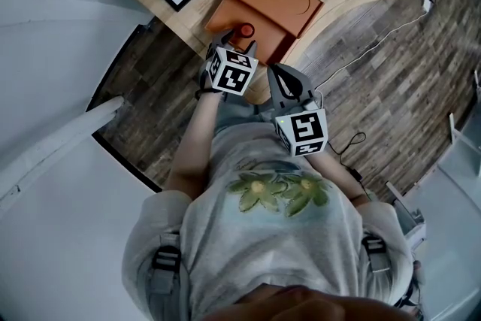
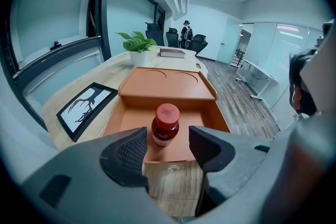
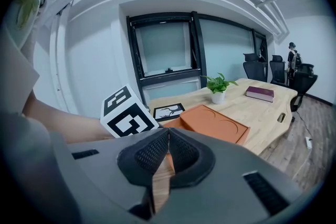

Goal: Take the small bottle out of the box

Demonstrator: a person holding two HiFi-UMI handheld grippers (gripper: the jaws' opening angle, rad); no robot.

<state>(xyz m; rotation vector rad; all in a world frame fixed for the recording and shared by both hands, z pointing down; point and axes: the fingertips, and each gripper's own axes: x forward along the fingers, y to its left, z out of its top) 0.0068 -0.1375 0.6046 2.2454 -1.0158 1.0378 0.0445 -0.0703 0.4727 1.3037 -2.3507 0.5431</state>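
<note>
A small dark bottle with a red cap stands upright in the open orange box, close to its near wall. In the head view the red-capped bottle shows in the orange box at the table's near edge. My left gripper is open, its jaws either side of the bottle and a little short of it, not touching. The left gripper hovers just before the box. My right gripper is shut with nothing in it, held back off the table; the right gripper is beside the left one.
The box's lid lies flat behind it. A framed picture of a black tree lies to the left on the wooden table. A potted plant and a book sit farther back. Office chairs and a standing person are beyond.
</note>
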